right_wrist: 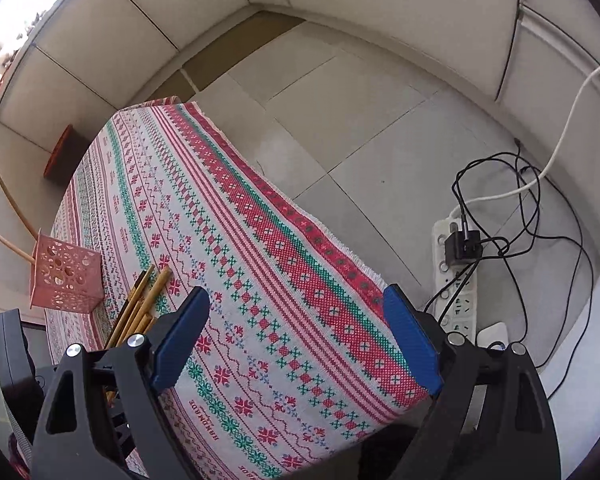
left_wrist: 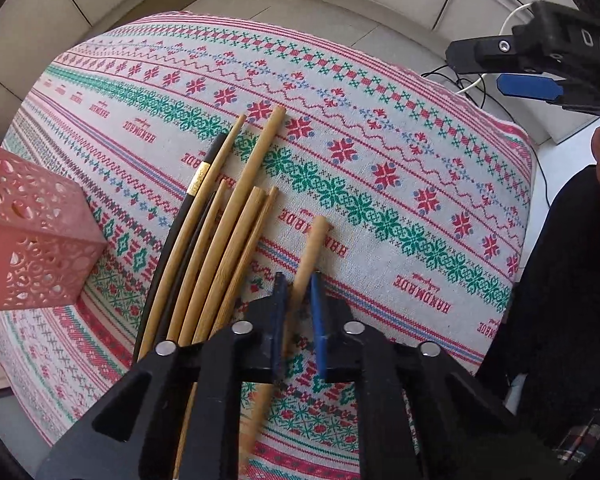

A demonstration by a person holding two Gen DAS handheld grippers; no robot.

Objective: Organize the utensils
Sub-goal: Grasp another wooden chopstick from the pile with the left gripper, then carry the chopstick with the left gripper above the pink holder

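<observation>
- Left gripper (left_wrist: 298, 292) is clamped on one bamboo chopstick (left_wrist: 309, 252), its blue pads pressed to either side.
- That chopstick lies on the cloth (left_wrist: 380, 184), just right of the chopstick pile (left_wrist: 220, 232).
- Pink holder (left_wrist: 32, 240) stands left of the pile, two sticks (right_wrist: 10, 216) in it.
- Right gripper (right_wrist: 296, 340) is spread wide and holds nothing, right of the pile.

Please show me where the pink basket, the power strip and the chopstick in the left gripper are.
pink basket (left_wrist: 40, 240), left wrist view, its perforated wall.
power strip (right_wrist: 458, 296), right wrist view, its socket face.
chopstick (left_wrist: 310, 252), left wrist view, its shaft.
</observation>
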